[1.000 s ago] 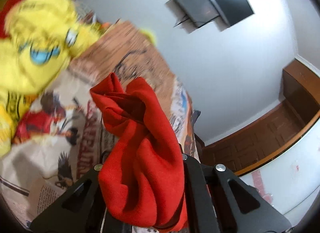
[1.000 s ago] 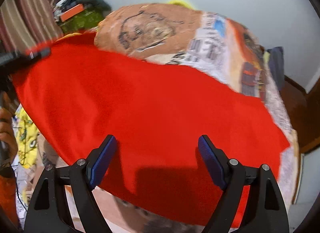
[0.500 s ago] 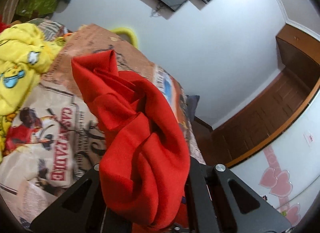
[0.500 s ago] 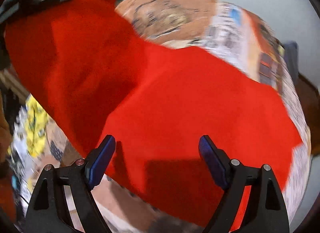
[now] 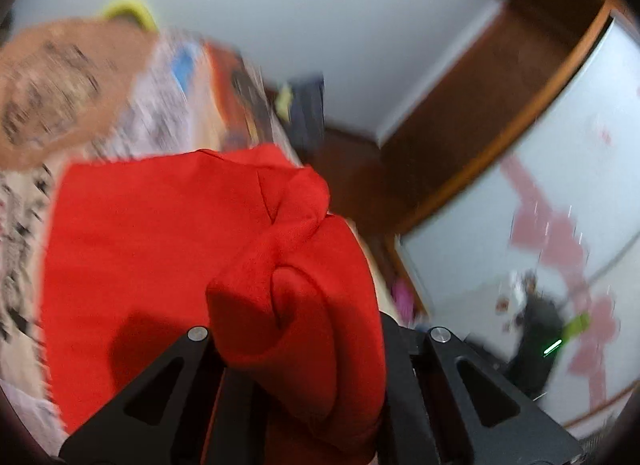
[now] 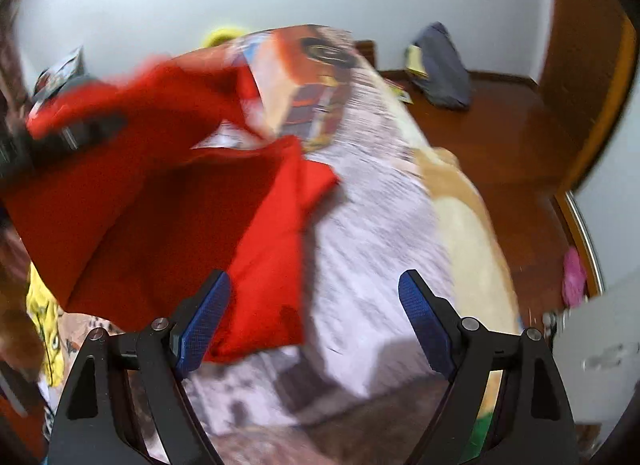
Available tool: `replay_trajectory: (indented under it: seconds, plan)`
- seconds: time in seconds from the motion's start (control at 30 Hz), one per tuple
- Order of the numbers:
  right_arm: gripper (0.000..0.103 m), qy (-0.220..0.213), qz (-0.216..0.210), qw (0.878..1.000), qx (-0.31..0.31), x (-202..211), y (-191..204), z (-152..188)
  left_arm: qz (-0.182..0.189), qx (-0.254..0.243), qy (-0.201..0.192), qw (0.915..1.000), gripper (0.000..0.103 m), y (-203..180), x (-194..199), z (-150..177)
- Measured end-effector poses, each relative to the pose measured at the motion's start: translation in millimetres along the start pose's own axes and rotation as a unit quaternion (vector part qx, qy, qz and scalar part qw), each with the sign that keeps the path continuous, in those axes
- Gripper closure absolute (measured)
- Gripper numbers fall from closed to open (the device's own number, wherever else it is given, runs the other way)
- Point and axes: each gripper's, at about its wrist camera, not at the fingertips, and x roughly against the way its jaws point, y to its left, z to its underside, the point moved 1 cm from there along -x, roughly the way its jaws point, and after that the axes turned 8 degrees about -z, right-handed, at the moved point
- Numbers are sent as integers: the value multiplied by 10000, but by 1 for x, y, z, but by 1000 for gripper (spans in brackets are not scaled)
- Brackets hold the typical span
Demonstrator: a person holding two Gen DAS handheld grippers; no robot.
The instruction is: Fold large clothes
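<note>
My left hand-held gripper (image 5: 296, 349) pinches a bunch of the red cloth (image 5: 160, 249); my right hand-held gripper (image 6: 314, 315) stands spread over the bed (image 6: 380, 233).

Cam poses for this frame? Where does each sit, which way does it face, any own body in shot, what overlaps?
Left wrist: on the left gripper, looking along its jaws over the bed toward wall and wooden floor; jaws clamp a bunched red garment.
Right wrist: on the right gripper, jaws open, looking down the printed bedspread; the left gripper shows blurred at the left edge.
Shared: red garment, bedspread, dark blue bag.
</note>
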Motion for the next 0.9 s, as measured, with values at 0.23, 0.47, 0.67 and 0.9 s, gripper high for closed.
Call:
replay_trajectory:
  seconds: [0.23, 0.47, 0.67, 0.9]
  plan:
    - [19, 23, 121, 9997, -234, 11, -24, 19, -144, 18, 1256, 9920, 99, 16, -68, 64]
    - [19, 12, 108, 9998, -161, 20, -24, 32, -34, -28, 1244, 9922, 95, 17, -46, 66]
    - [19, -134, -66, 9999, -49, 34, -6, 33, -45, -1041, 868, 9908, 55, -27, -2, 49]
    - [19, -343, -230, 9990, 189, 45, 21, 25, -695, -1501, -139, 9861, 37, -23, 69, 23]
